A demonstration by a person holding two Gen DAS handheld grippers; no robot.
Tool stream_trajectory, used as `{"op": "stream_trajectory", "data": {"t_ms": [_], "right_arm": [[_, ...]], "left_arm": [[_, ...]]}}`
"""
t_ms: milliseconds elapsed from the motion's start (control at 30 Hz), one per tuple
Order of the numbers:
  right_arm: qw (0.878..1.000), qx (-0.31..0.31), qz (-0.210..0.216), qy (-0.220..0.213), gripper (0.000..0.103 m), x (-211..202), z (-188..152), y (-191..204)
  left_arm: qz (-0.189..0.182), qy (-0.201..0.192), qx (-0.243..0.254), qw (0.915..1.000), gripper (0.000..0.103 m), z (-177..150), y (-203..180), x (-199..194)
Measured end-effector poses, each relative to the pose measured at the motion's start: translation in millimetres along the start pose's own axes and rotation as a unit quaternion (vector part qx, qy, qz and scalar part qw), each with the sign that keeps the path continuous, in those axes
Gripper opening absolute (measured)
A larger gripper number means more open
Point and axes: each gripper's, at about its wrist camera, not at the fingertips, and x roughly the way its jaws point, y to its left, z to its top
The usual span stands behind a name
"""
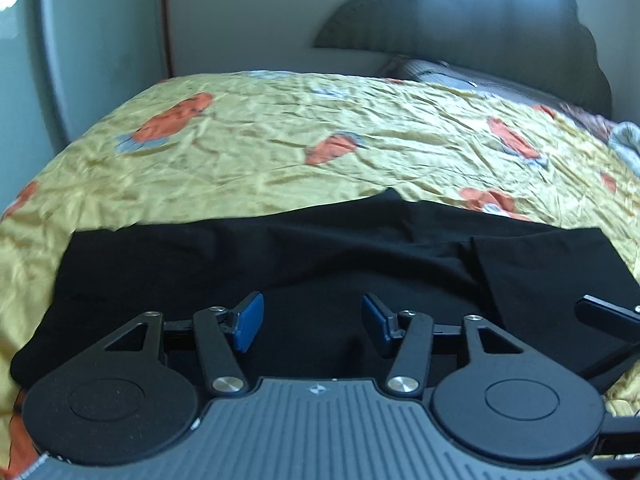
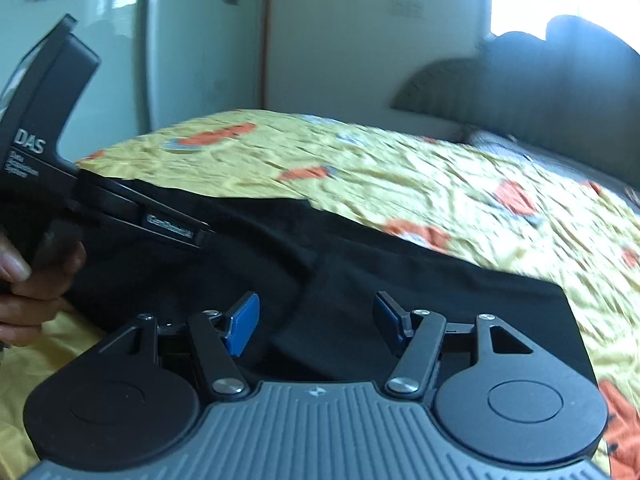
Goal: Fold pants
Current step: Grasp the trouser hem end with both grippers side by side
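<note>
Black pants (image 1: pixel 280 256) lie flat across the near part of a bed, with one layer folded over at the right (image 1: pixel 548 276). My left gripper (image 1: pixel 313 322) is open, its blue pads just above the near edge of the pants, holding nothing. My right gripper (image 2: pixel 316 326) is open over the pants (image 2: pixel 400 280), near a fold line, and empty. In the right wrist view the left gripper's body (image 2: pixel 52 184) and the hand holding it show at the left. A part of the right gripper (image 1: pixel 608 316) shows at the right edge of the left wrist view.
The bed has a crumpled yellow cover with orange flowers (image 1: pixel 320 140). A dark headboard (image 1: pixel 500 28) and a pillow (image 1: pixel 452 74) are at the far right. A pale wall and wardrobe (image 2: pixel 192 48) stand behind the bed.
</note>
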Motion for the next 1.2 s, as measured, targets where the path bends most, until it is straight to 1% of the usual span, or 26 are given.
{"op": "stream_trajectory", "data": {"t_ms": [100, 167, 200, 267, 333, 400, 467, 533, 600, 667, 733, 800, 900, 967, 1033, 1100, 1167, 1200], "right_arm": [[0.999, -0.025, 0.04, -0.006, 0.062, 2.3, 5.3, 24.1], [0.996, -0.05, 0.068, 0.006, 0.061, 11.4, 8.6, 42.3], [0.995, -0.061, 0.078, 0.014, 0.059, 17.5, 9.2, 50.7], [0.993, -0.078, 0.085, 0.027, 0.052, 27.4, 10.7, 64.9], [0.992, -0.088, 0.088, 0.016, 0.051, 27.0, 15.3, 75.3], [0.992, -0.083, 0.1, 0.0, 0.051, 23.6, 21.8, 82.1], [0.99, -0.084, 0.113, -0.015, 0.051, 20.9, 28.3, 90.7], [0.986, -0.099, 0.128, -0.031, 0.051, 20.3, 34.1, 105.1], [0.98, -0.129, 0.14, -0.049, 0.051, 22.0, 37.8, 126.7], [0.972, -0.174, 0.141, -0.067, 0.051, 25.2, 37.4, 151.4], [0.962, -0.222, 0.14, -0.081, 0.051, 31.9, 37.1, 177.0], [0.951, -0.26, 0.14, -0.088, 0.051, 40.5, 36.9, 199.3], [0.942, -0.292, 0.139, -0.087, 0.051, 53.8, 35.6, 218.8], [0.94, -0.298, 0.144, -0.084, 0.051, 57.7, 33.1, 225.4], [0.941, -0.298, 0.144, -0.076, 0.047, 64.1, 32.4, 230.0], [0.941, -0.304, 0.125, -0.075, 0.036, 72.0, 30.6, 234.8], [0.942, -0.305, 0.12, -0.075, 0.032, 75.0, 30.5, 236.2], [0.942, -0.305, 0.123, -0.073, 0.027, 75.6, 30.3, 235.9]], "left_arm": [[0.015, 0.005, -0.023, 0.9996, 0.061, -6.8, 25.2, -9.7], [0.022, 0.012, -0.016, 0.9996, 0.062, -11.7, 38.4, -13.4], [0.026, 0.016, -0.006, 0.9995, 0.064, -14.5, 43.5, -13.3], [0.033, 0.016, 0.007, 0.9993, 0.064, -19.7, 51.9, -15.9], [0.039, 0.009, -0.003, 0.9992, 0.064, -21.7, 61.4, -26.4], [0.037, -0.008, -0.03, 0.9988, 0.064, -20.3, 77.6, -40.2], [0.047, -0.022, -0.066, 0.9965, 0.065, -15.5, 98.2, -51.4], [0.066, -0.024, -0.112, 0.9913, 0.065, -11.7, 124.6, -58.9], [0.072, -0.021, -0.168, 0.9829, 0.065, -12.1, 153.4, -64.4], [0.061, -0.01, -0.226, 0.9721, 0.063, -15.6, 181.1, -67.6], [0.038, 0.007, -0.271, 0.9619, 0.063, -20.8, 200.2, -68.2], [0.021, 0.018, -0.297, 0.9546, 0.063, -27.5, 210.0, -70.2], [-0.008, 0.027, -0.315, 0.9485, 0.063, -32.5, 215.1, -71.7], [-0.024, 0.03, -0.325, 0.9449, 0.064, -35.0, 217.7, -69.9], [-0.032, 0.039, -0.334, 0.9413, 0.063, -35.3, 218.1, -65.5], [-0.05, 0.045, -0.35, 0.9344, 0.063, -37.8, 219.2, -61.8], [-0.073, 0.048, -0.359, 0.9294, 0.064, -38.8, 220.3, -59.2], [-0.079, 0.051, -0.363, 0.927, 0.064, -39.2, 220.3, -57.8]]}}
